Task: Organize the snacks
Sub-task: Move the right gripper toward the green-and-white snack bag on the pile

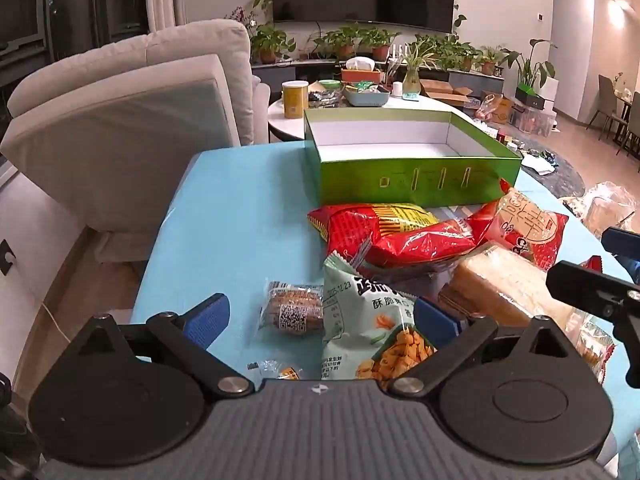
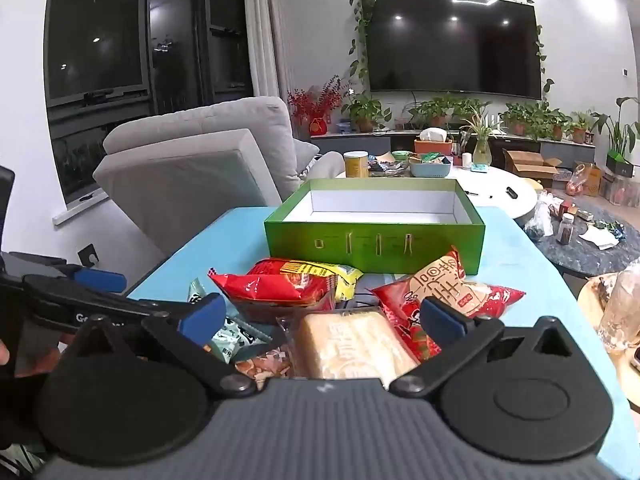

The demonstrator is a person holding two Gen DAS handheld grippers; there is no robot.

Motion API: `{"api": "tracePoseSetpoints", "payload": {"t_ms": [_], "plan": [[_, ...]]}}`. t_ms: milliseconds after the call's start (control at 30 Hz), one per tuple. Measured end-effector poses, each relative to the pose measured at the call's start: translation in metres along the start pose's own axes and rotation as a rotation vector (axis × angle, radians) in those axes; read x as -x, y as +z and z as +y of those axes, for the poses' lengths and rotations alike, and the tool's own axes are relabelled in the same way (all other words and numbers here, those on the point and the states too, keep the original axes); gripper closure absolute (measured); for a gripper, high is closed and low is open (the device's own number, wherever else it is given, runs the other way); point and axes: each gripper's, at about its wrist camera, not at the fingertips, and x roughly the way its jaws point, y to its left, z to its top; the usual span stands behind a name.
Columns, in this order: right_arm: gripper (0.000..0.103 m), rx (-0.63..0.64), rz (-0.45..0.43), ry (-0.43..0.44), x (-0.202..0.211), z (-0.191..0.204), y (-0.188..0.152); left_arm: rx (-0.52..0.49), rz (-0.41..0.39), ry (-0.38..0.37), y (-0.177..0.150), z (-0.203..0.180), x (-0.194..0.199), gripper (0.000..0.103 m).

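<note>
The pale green snack bag (image 1: 360, 320) carries the date "2025.12.23"; the other packet prints are too blurred to read.

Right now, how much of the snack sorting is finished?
Nothing looks done: the green cardboard box shows only bare white inside. Nothing is in hand: the left gripper and right gripper are open. All remains, including the red crinkly bag, pale green packet and clear-wrapped cake.
</note>
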Motion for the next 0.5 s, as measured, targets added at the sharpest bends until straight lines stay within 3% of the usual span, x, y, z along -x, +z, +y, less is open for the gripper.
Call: {"api": "tracePoseSetpoints", "payload": {"t_ms": [500], "plan": [[0.001, -0.026, 0.021, 0.025, -0.0013, 0.0004, -0.0016, -0.012, 0.012, -0.011, -0.004, 0.0011, 0.0, 0.004]]}}
